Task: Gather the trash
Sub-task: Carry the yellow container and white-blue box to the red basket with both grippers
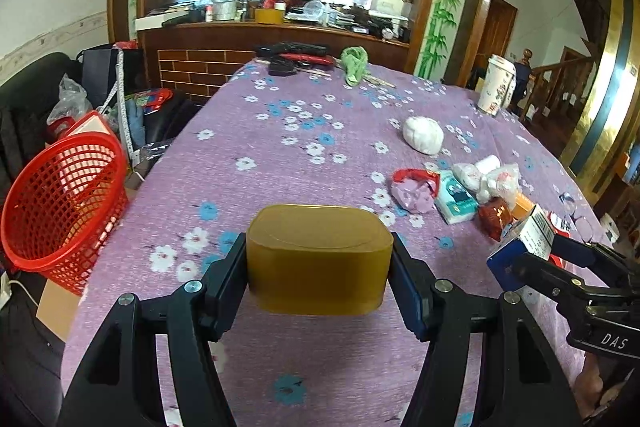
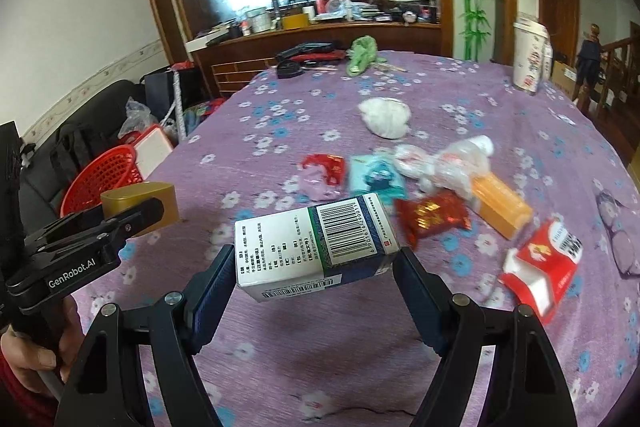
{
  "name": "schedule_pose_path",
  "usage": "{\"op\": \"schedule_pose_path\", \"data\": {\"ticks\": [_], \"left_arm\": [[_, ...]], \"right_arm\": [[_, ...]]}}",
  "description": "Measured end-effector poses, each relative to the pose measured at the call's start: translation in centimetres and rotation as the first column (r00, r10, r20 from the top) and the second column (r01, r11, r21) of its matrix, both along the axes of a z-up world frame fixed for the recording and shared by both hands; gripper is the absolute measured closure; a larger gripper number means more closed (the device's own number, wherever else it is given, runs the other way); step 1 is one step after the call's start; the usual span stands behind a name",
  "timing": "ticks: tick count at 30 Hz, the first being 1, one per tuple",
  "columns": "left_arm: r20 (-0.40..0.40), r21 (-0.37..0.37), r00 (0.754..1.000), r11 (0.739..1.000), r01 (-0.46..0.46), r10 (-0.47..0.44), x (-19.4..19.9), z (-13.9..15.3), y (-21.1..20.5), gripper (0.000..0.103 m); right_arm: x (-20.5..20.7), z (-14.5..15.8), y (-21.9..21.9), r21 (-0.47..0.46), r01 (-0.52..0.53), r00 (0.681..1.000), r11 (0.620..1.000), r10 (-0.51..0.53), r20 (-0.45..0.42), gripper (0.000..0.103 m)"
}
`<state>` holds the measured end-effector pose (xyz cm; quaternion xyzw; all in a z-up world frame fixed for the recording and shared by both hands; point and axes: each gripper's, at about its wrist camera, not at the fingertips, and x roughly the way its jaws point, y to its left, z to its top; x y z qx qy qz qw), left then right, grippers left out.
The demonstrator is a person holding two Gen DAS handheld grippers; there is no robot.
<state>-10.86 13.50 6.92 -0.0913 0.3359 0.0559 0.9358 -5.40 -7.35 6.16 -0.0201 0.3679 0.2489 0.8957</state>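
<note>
My left gripper [image 1: 318, 267] is shut on a gold box [image 1: 318, 259], held above the purple flowered tablecloth [image 1: 280, 147]. The red mesh basket [image 1: 60, 203] hangs off the table's left edge, left of that gripper. My right gripper [image 2: 316, 263] is shut on a white and blue carton [image 2: 316, 251] with a barcode, lifted over the cloth. That carton [image 1: 524, 239] and the right gripper [image 1: 540, 251] also show at the right of the left wrist view. The gold box [image 2: 140, 205] and the left gripper [image 2: 120, 223] appear at the left of the right wrist view.
Loose trash lies on the cloth: a white wad [image 2: 386, 117], crumpled plastic bags [image 2: 444, 163], a red wrapper [image 2: 432, 217], an orange box [image 2: 500, 207], a red cigarette pack [image 2: 540, 263], a teal packet [image 2: 374, 177]. A paper cup [image 2: 530, 57] stands far right. Glasses [image 2: 616, 227] lie near the right edge.
</note>
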Motion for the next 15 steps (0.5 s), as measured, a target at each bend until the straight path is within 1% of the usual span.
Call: {"op": "schedule_pose_path", "data": {"ticks": [8, 11, 15], "left_arm": [[0.035, -0.014, 0.996, 0.997, -0.079, 0.080, -1.4, 1.4, 4.3, 0.039], [0.048, -0.017, 0.991, 0.993, -0.121, 0.121, -2.2, 1.9, 6.4, 0.039], [0.065, -0.015, 0.979, 0.981, -0.192, 0.193, -3.4, 2.6, 10.1, 0.039]], "right_arm": [[0.5, 1.4, 4.7, 0.001, -0.096, 0.995, 0.995, 0.096, -0.014, 0.020], [0.6, 2.2, 7.1, 0.002, -0.140, 0.990, 0.990, 0.140, -0.011, 0.020], [0.8, 3.3, 10.6, 0.013, -0.206, 0.978, 0.978, 0.206, -0.017, 0.020]]}}
